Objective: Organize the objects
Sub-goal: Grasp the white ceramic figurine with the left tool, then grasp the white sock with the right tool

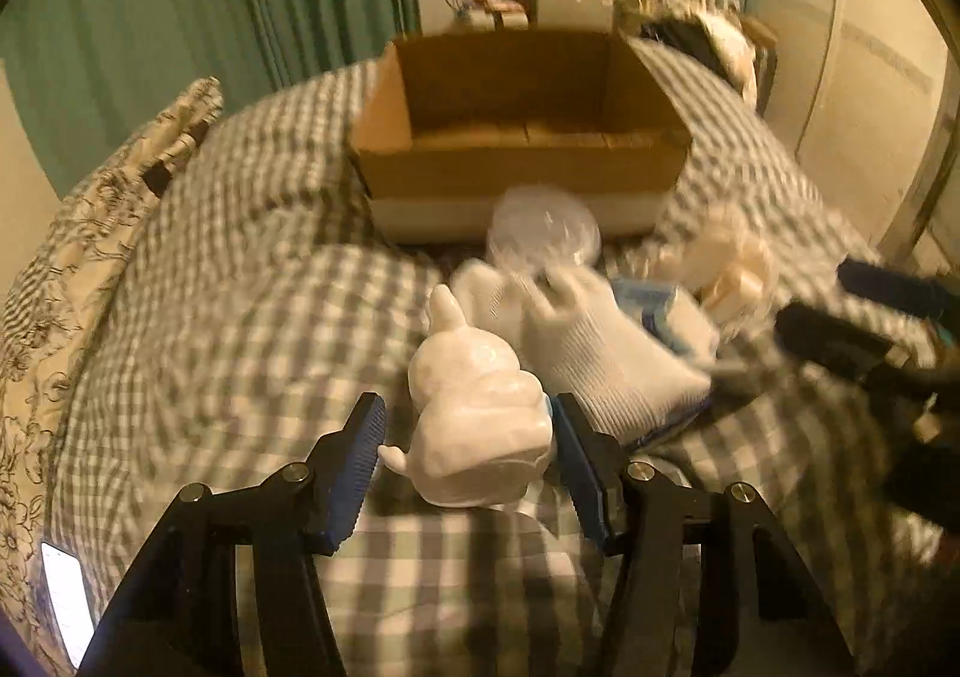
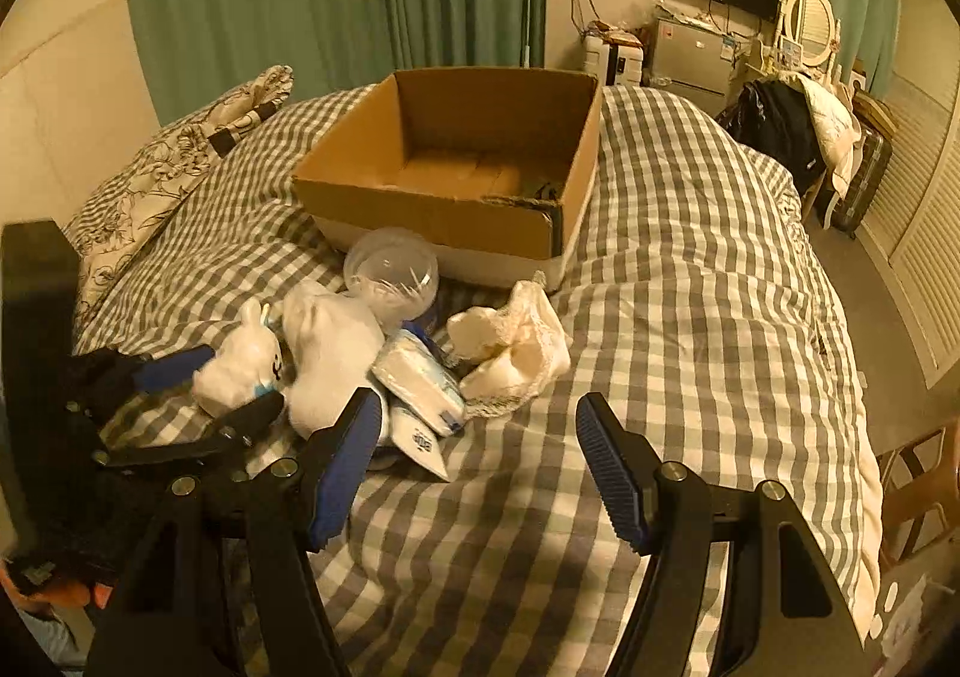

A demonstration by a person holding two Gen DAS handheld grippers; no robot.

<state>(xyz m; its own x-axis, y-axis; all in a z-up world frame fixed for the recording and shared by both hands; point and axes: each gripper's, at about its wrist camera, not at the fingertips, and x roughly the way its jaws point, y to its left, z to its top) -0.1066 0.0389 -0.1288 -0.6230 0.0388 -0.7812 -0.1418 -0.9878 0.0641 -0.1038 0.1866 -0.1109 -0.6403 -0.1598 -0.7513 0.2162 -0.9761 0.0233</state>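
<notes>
A white rabbit figurine (image 1: pixel 474 407) lies on the checked bed cover, between the open fingers of my left gripper (image 1: pixel 468 425); the pads stand on either side of it with small gaps. It also shows in the right wrist view (image 2: pixel 240 365). Behind it lie a white sock (image 1: pixel 600 353), a tissue pack (image 2: pixel 420 383), a clear round container (image 2: pixel 393 269) and a cream cloth (image 2: pixel 516 341). An open cardboard box (image 2: pixel 420 209) stands further back, nearly empty. My right gripper (image 2: pixel 480 425) is open and empty above the cover, right of the pile.
The bed has a grey checked cover (image 2: pixel 690 257) and a floral pillow (image 2: pixel 174 167) at the left. Green curtains hang behind. A chair with clothes (image 2: pixel 798 131), a suitcase and louvred doors stand at the right. A phone (image 1: pixel 66 599) lies at the bed's left edge.
</notes>
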